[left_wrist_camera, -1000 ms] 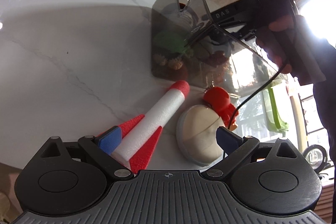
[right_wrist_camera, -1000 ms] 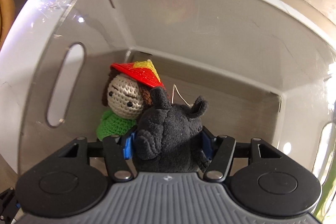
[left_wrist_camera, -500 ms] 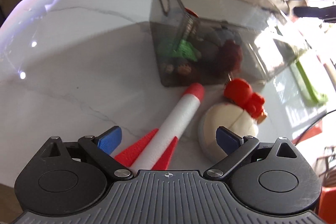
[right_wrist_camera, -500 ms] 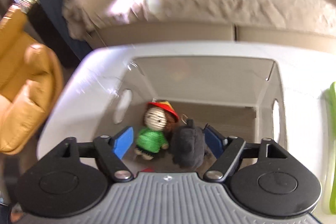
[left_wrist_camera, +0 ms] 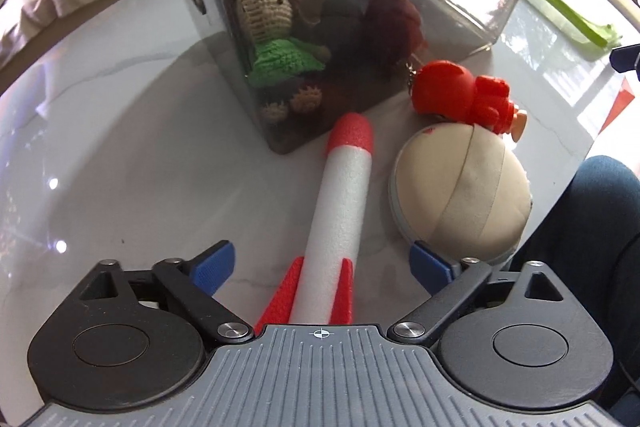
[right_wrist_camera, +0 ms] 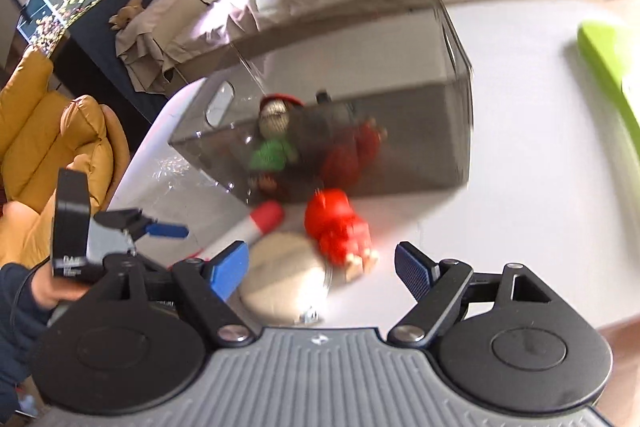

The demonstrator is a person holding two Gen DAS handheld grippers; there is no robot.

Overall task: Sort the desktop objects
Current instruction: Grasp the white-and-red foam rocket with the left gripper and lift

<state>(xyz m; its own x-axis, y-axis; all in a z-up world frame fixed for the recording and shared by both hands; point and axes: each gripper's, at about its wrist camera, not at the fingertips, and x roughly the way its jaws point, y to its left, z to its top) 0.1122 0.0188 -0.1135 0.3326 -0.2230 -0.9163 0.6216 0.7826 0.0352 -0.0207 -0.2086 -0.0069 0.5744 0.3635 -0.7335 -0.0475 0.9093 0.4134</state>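
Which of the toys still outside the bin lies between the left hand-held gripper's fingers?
The foam rocket, white with red nose and fins; the beige ball and red figurine lie off to its side.

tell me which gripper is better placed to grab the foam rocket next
Left. The left gripper already straddles the foam rocket, jaws closing around it, while the right gripper is empty and back from it.

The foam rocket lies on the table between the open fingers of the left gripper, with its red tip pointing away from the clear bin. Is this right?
Not quite. In the left wrist view the foam rocket lies between the closing, not yet touching fingers of the left gripper, but its red tip points toward the clear bin, almost at its corner.
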